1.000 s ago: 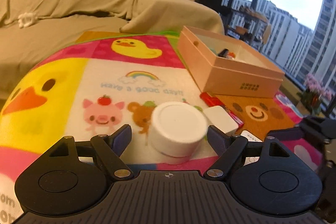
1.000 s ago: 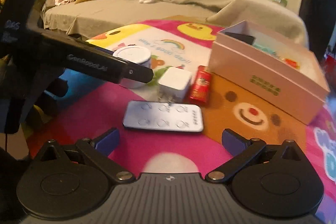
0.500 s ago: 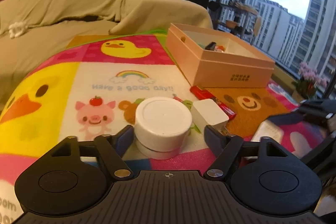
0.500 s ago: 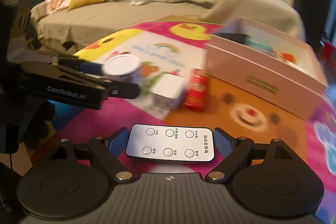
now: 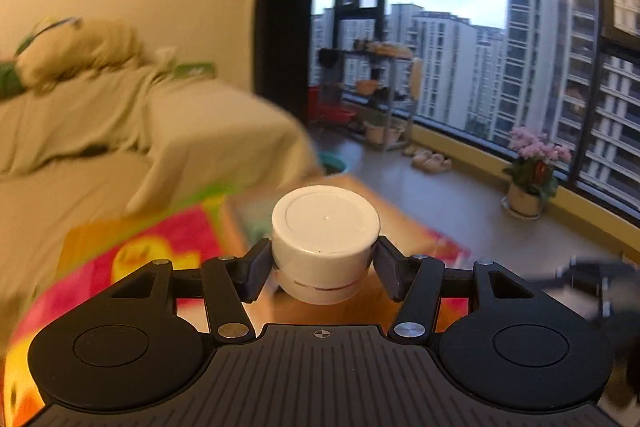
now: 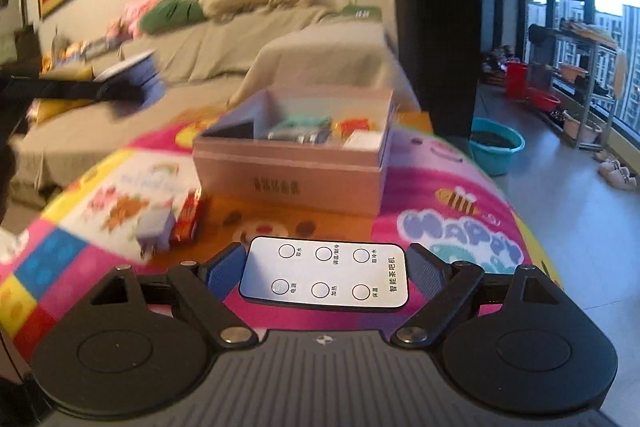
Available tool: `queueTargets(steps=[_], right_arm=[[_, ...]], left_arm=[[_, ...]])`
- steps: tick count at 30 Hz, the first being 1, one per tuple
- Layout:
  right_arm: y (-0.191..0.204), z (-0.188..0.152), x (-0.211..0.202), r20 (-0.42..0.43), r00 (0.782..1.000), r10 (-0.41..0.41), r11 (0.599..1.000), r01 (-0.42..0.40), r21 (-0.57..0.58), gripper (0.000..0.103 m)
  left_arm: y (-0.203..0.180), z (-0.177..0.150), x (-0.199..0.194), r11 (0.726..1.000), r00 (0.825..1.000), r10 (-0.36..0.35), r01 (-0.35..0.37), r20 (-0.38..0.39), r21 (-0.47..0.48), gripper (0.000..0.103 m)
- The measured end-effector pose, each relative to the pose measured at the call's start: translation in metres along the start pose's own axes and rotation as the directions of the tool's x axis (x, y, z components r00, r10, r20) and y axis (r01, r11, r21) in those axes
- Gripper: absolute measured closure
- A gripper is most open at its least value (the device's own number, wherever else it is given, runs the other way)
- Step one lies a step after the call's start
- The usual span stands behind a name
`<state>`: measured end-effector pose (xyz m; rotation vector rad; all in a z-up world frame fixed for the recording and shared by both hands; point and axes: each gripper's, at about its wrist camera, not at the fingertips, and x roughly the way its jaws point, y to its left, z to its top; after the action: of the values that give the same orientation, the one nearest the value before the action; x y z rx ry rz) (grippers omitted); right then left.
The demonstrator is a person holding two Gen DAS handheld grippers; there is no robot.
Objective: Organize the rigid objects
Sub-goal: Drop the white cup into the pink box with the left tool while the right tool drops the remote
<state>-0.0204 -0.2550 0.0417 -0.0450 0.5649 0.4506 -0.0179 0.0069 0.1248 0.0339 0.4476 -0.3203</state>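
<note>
Living-room bench under a cartoon-print cloth (image 6: 460,187). Left gripper (image 5: 322,261): jaws, just closing, clamp a white round jar (image 5: 325,239), lifted clear. Right gripper (image 6: 325,273): jaws grip a white remote (image 6: 325,274) by its ends. Beyond: open pink box (image 6: 296,169), white charger (image 6: 154,227), red packet (image 6: 189,215).

- My left gripper (image 5: 324,263) had just been closing, and its pads pressed both sides of the white round jar (image 5: 325,239), held up off the mat.
- My right gripper (image 6: 325,273) clamped the flat remote (image 6: 325,273) endwise (pads on its short ends), tilted downward.
</note>
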Motion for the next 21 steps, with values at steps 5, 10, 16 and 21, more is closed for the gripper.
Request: queueTargets(steps=[5,10,16,21], right_arm=[[-0.001,-0.003,0.004,0.022,0.999,0.029,1.0,-0.029,0.012,0.016],[-0.001,-0.009,0.0,0.016,1.0,0.007,1.0,-0.007,0.009,0.016],[-0.01,-0.005,0.003,0.018,1.0,-0.013,1.0,0.012,0.019,0.016],[-0.004,0.02,0.017,0.052,0.999,-0.014,1.0,0.015,-0.016,0.016]], left_arm=[[-0.011,0.035,0.07,0.999,0.994,-0.036,0.036,-0.099,0.004,0.042],[-0.006,0.032,0.117,0.998,0.989,-0.022,0.014,-0.145,-0.055,0.042],[0.013,0.006,0.091,0.995,0.996,-0.009,0.001,-0.086,-0.098,0.043],[0.036,-0.019,0.057,0.989,0.997,0.015,-0.025,-0.075,-0.148,0.043]])
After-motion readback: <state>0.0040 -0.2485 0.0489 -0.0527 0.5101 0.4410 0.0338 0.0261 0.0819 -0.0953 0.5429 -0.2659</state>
